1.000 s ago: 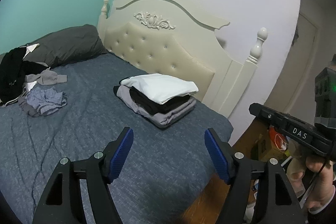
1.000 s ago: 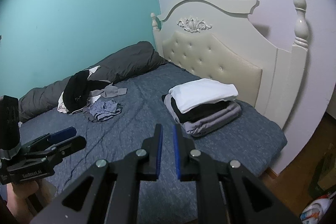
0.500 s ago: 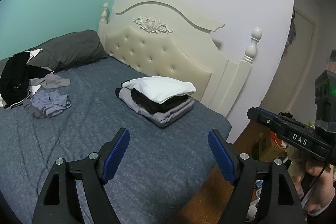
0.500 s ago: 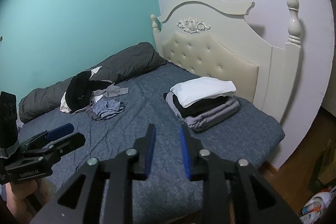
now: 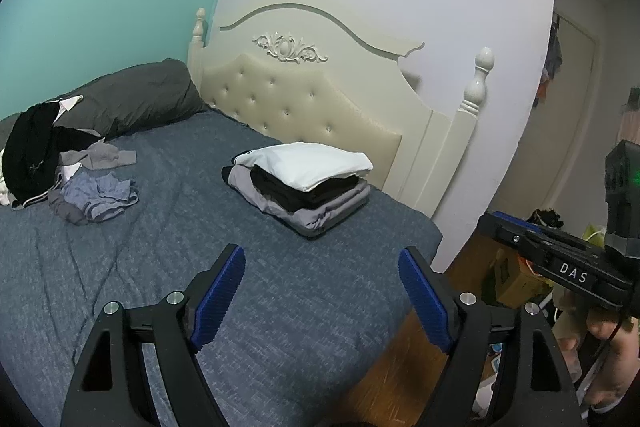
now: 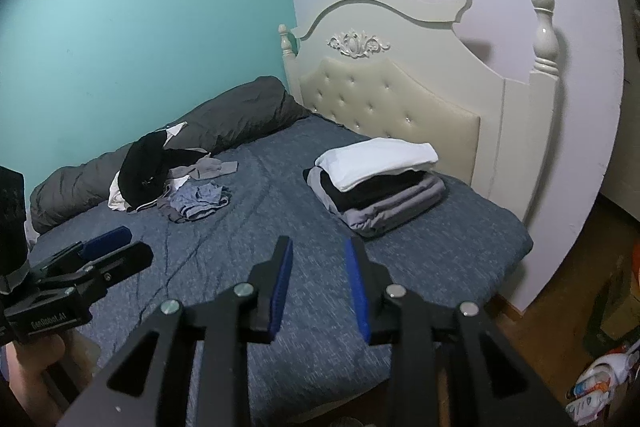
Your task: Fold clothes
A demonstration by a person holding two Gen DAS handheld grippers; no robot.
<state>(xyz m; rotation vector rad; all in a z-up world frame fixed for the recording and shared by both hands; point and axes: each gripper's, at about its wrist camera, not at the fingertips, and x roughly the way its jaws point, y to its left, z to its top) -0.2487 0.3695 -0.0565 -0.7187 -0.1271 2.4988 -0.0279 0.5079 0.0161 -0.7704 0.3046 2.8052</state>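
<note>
Between garments — both empty. Left claw (image 5: 320, 291) wide over the bed (image 5: 280, 307); right claw (image 6: 318, 279) narrow, jaws opening, nothing between. Folded stack (image 5: 300, 187) near the headboard, long axis slanting along it. Next, probably: reach far left to the unfolded heap (image 5: 80, 183) — crumpled, no clear axis.

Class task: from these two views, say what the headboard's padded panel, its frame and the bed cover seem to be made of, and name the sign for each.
Padded panel: probably cream leather or faux leather, smooth with a slight sheen, button-tufted.
Frame: seemingly painted or lacquered wood, glossy cream, with carved scrollwork and turned posts.
Bed cover: woven or knit fabric, matte heathered blue-grey, creased in soft lines.
</note>
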